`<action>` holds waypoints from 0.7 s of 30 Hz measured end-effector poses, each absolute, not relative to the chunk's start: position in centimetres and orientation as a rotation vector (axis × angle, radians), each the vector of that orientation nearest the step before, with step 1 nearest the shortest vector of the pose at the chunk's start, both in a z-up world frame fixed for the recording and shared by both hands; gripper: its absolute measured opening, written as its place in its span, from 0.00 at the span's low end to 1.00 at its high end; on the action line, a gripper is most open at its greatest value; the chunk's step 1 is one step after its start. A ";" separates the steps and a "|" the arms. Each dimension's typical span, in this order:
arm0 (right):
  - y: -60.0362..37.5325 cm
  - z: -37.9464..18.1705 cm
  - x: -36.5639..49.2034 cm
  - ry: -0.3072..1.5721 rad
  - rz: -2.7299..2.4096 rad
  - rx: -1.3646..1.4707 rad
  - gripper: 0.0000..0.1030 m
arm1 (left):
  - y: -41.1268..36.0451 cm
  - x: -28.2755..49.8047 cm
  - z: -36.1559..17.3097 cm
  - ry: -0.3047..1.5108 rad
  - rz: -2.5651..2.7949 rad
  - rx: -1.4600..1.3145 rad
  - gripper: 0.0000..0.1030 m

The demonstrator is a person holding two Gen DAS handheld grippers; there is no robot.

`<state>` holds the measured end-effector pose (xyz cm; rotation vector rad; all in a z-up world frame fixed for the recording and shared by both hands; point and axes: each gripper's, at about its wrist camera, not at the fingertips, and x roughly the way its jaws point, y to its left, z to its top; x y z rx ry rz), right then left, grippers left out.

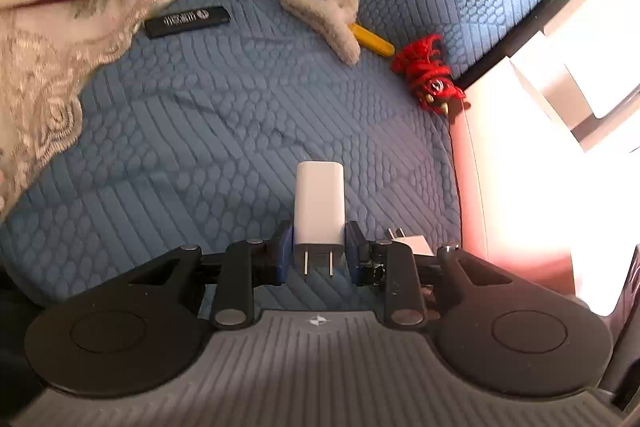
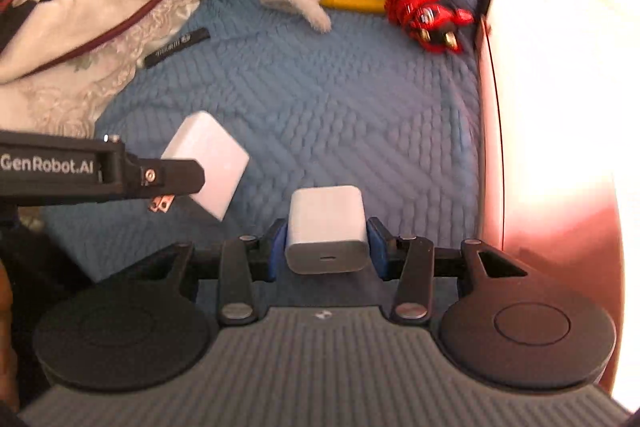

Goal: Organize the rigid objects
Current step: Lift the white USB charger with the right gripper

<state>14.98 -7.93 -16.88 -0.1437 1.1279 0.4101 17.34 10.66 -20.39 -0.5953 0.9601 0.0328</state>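
My left gripper (image 1: 319,247) is shut on a white plug charger (image 1: 319,203), its two prongs pointing back at the camera, held above the blue quilted cover (image 1: 224,131). It also shows in the right wrist view (image 2: 208,163), held by the left gripper's finger (image 2: 176,179). My right gripper (image 2: 326,247) is shut on a second white charger (image 2: 327,227), its USB port facing the camera. A corner of that charger shows in the left wrist view (image 1: 414,243).
On the cover lie a black bar (image 1: 187,21), a fuzzy beige hair claw (image 1: 328,21), a yellow stick (image 1: 374,41) and a red tangled charm (image 1: 426,75). A lace-edged pillow (image 1: 60,39) lies left. A pink edge (image 1: 472,187) bounds the right.
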 end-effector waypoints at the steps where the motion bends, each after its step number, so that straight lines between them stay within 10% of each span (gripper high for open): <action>1: -8.1 -17.1 14.9 1.139 0.411 -0.139 0.44 | 10.7 17.3 -20.5 0.960 0.022 -0.609 0.31; 21: -7.4 -17.6 15.4 1.085 0.387 -0.216 0.44 | 10.5 19.1 -21.6 0.964 0.005 -0.596 0.53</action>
